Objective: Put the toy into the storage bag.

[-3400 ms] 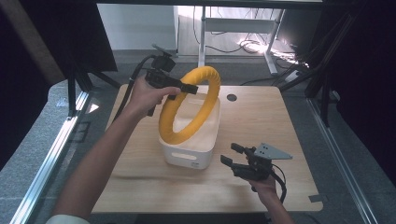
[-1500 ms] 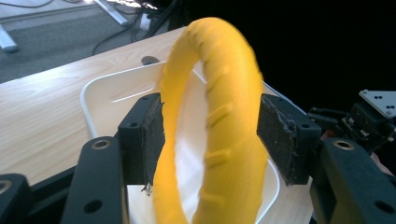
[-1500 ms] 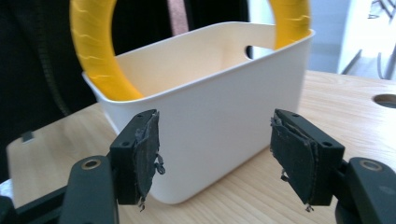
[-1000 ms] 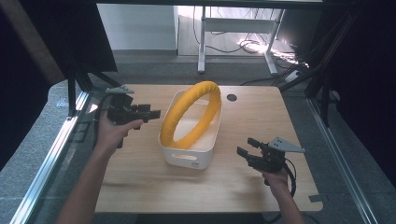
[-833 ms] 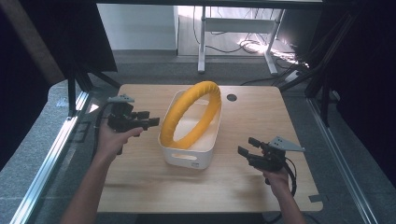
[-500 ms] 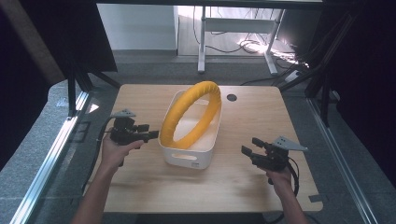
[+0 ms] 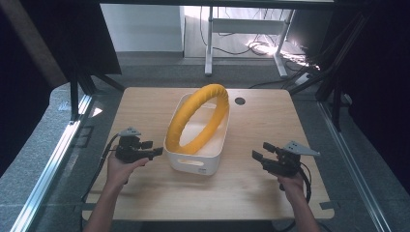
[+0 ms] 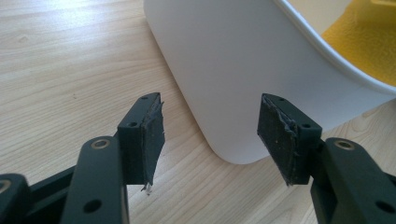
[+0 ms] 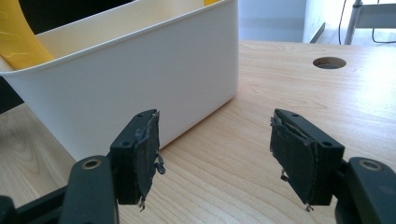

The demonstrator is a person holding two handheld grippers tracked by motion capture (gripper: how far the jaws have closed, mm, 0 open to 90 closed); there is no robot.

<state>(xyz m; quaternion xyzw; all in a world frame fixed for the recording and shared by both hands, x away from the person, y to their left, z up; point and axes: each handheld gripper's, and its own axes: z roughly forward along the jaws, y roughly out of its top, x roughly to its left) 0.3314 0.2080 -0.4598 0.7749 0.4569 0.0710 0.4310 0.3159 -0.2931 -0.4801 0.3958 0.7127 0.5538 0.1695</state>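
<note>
A big yellow foam ring [image 7: 220,104] stands tilted on edge in a white bin [image 7: 193,164] at the middle of the wooden table [image 7: 266,125]. My left gripper [image 7: 153,148] hovers low beside the bin's near left corner, pointing at it. In the left gripper view its jaws [image 8: 210,126] are apart and have just opened a little, with nothing between them; the bin wall [image 8: 233,70] and a patch of ring [image 8: 364,42] lie ahead. My right gripper [image 7: 261,151] rests right of the bin, open and empty [image 9: 215,149], facing the bin [image 9: 140,70].
A round cable hole [image 7: 240,101] sits in the tabletop behind the bin, also seen as the hole [image 9: 329,62] in the right gripper view. Bare wood lies on both sides of the bin. Metal frame rails border the table; desk legs and cables stand beyond.
The left hand, earlier holding the ring over the bin, has let go and sunk toward me to the bin's near left corner. The ring stays in the bin. The right gripper is still.
</note>
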